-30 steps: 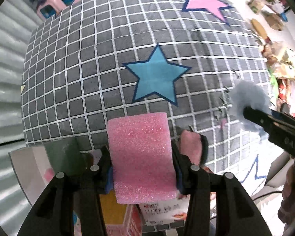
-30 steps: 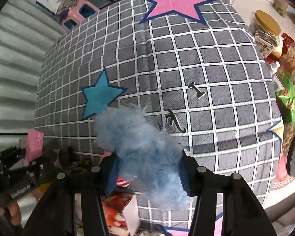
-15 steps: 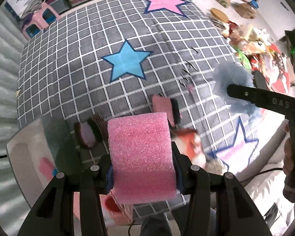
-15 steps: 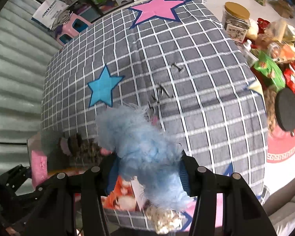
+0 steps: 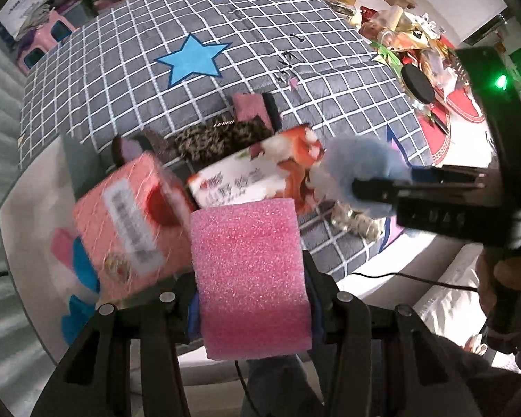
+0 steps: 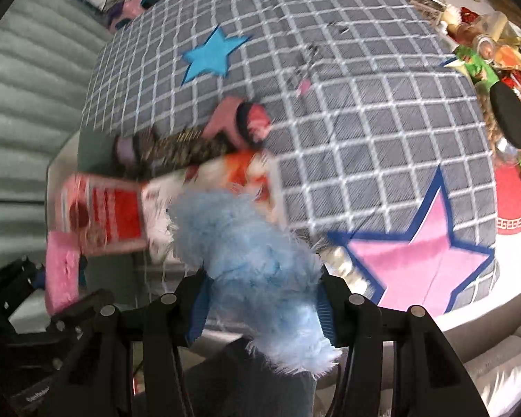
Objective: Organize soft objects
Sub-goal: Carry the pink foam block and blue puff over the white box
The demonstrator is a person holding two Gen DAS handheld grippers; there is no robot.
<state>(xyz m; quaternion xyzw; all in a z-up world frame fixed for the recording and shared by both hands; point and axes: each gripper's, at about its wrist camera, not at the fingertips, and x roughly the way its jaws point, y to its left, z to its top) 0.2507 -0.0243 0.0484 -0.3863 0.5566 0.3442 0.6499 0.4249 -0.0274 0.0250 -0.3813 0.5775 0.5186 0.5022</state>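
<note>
Both grippers loaded, held above near edge of grey grid-pattern cloth (image 5: 295,69) w/ star patches.

L gripper (image 5: 251,299): jaws part-open, clamped on pink rectangular foam sponge block (image 5: 250,274), block upright btwn pads. R gripper (image 6: 262,305): jaws part-open, squeezing fluffy light-blue plush tuft (image 6: 250,264); fur spills past both pads. Below on cloth: pink carton w/ barcode label (image 5: 132,226), white-orange printed packet (image 5: 253,177) just beside it, leopard-print fabric strip (image 5: 222,135) behind, touching pink-black soft pad (image 5: 257,109). Carton & packet blurred. Snack clutter at cloth's far-right side.
</note>
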